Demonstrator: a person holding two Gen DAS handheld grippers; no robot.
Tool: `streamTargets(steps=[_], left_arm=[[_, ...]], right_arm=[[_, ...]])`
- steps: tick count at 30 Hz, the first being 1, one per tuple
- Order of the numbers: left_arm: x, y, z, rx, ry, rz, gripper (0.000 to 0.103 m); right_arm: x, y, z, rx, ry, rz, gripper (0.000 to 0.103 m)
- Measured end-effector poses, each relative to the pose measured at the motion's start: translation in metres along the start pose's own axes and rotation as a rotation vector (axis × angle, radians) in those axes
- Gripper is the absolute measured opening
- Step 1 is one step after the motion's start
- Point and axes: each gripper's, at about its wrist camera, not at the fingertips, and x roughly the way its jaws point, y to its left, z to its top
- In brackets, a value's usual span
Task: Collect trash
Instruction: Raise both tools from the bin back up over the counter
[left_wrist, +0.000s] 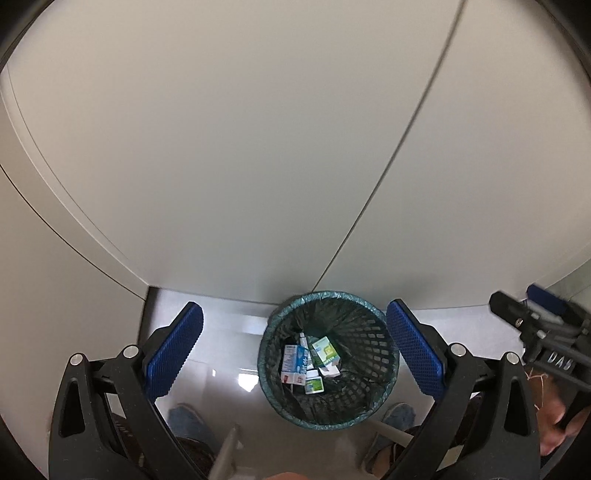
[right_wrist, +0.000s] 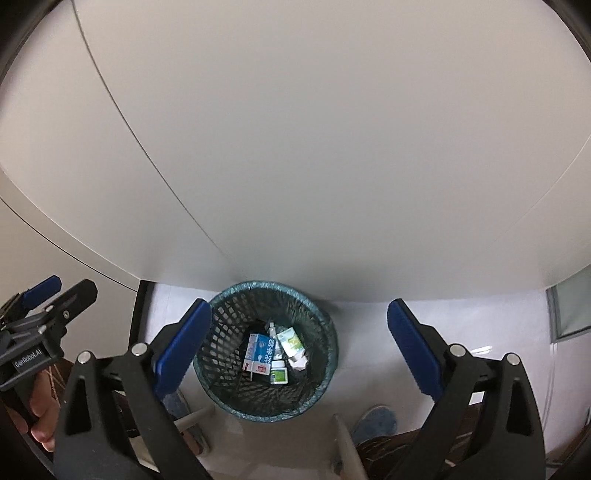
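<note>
Lying in the basket (right_wrist: 221, 369), boxes (right_wrist: 258, 352) below open right claw (right_wrist: 299, 347).

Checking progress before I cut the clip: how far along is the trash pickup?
Looks mostly done: a blue-and-white box, a green-and-white box and a small bottle lie in the mesh wastebasket. In hand: nothing; the left gripper and right gripper are open, empty, above the wastebasket. Left: no other trash shows in either view.
</note>
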Motion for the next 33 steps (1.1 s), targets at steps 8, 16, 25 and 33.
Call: streamTargets(steps=[8, 16, 25, 33], left_arm=[[-0.067, -0.013, 0.017, 0.024, -0.066, -0.005, 0.097], [-0.13, -0.027, 0.04, 0.048, -0.127, -0.005, 0.097], [-0.203, -0.043, 0.062, 0.085, -0.194, -0.008, 0.097], [-0.254, -0.045, 0.096, 0.077, -0.266, 0.044, 0.097]], right_arm=[[-0.075, 0.003, 0.028, -0.041, -0.073, -0.018, 0.092], [-0.144, 0.006, 0.047, -0.059, -0.147, -0.003, 0.092], [-0.22, -0.001, 0.075, -0.055, -0.238, 0.002, 0.092], [-0.28, -0.006, 0.112, -0.08, -0.343, -0.031, 0.092]])
